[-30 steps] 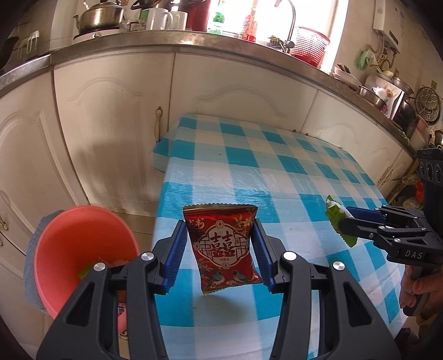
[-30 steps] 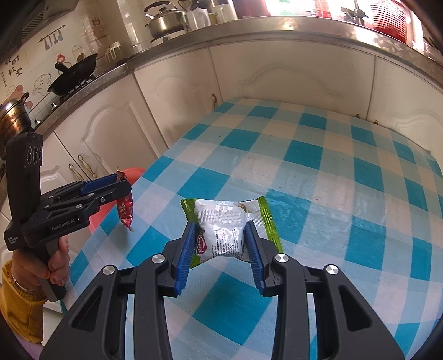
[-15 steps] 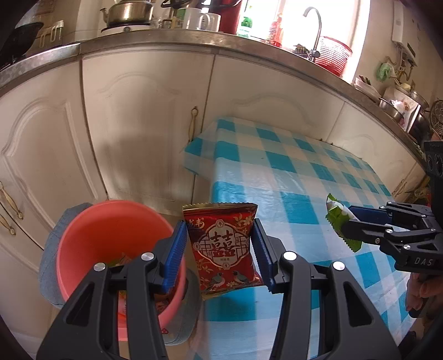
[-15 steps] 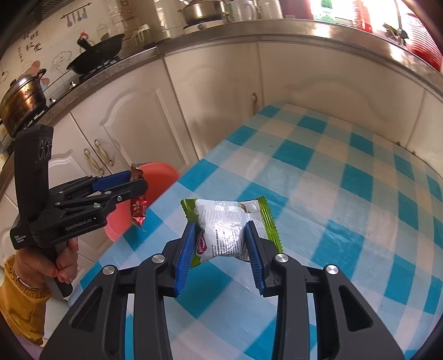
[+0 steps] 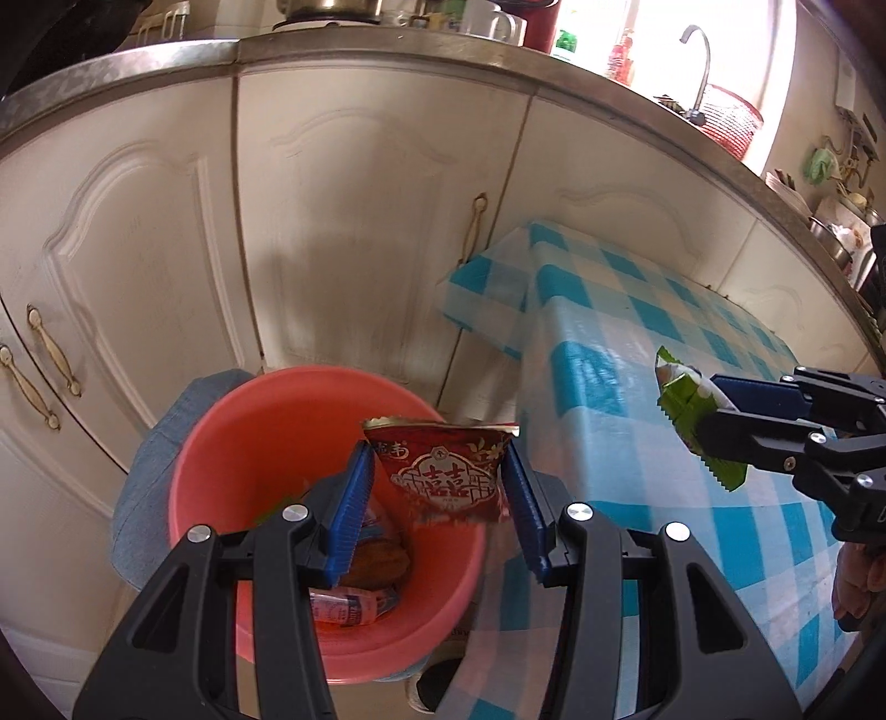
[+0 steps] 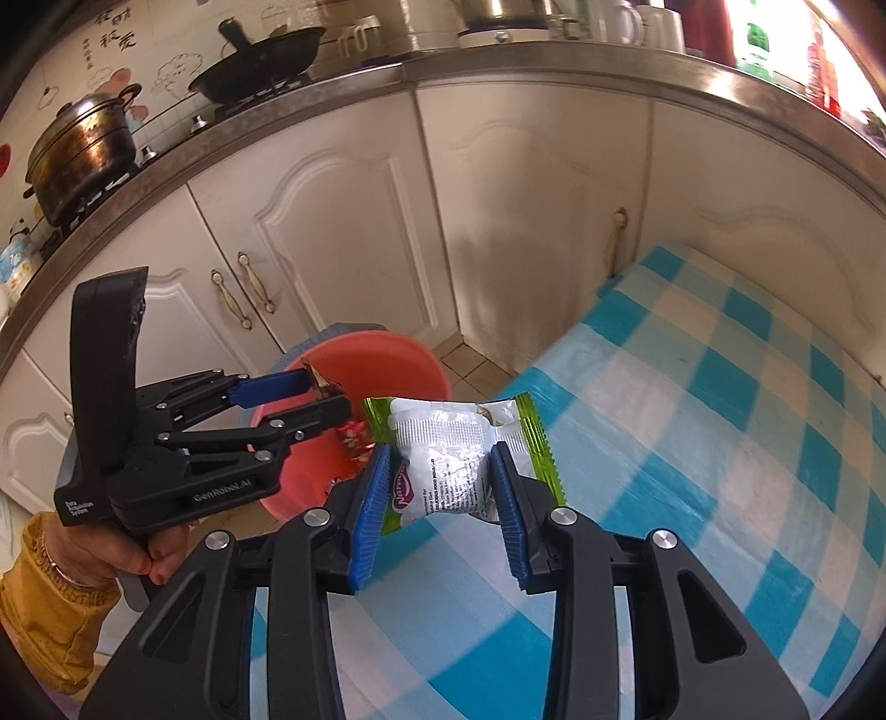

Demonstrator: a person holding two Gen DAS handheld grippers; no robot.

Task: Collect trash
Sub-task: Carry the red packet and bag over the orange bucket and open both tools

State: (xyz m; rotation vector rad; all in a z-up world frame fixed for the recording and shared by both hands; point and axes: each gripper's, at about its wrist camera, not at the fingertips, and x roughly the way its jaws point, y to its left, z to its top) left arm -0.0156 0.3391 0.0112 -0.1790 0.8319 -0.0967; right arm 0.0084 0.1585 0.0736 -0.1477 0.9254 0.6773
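My left gripper (image 5: 437,476) is shut on a red snack packet (image 5: 443,476) and hangs over the mouth of a pink bucket (image 5: 232,443) on the floor, which holds several wrappers. My right gripper (image 6: 440,471) is shut on a green and silver wrapper (image 6: 448,448) above the table's left edge. In the left wrist view the right gripper (image 5: 703,421) and its green wrapper (image 5: 684,399) come in from the right. The right wrist view shows the left gripper (image 6: 326,396) over the pink bucket (image 6: 387,360), held by a hand in a yellow sleeve (image 6: 44,598).
A table with a blue and white checked cloth (image 6: 720,443) stands right of the bucket. White cupboard doors (image 5: 343,232) under a steel counter (image 5: 387,50) run behind both. A grey stool or cover (image 5: 138,498) sits under the bucket. Pots and a wok (image 6: 260,55) stand on the hob.
Both grippers have moved left off the table toward the bucket. The red packet now hangs over the bucket's mouth; the green wrapper has reached the table's left edge. Both grips are unchanged.
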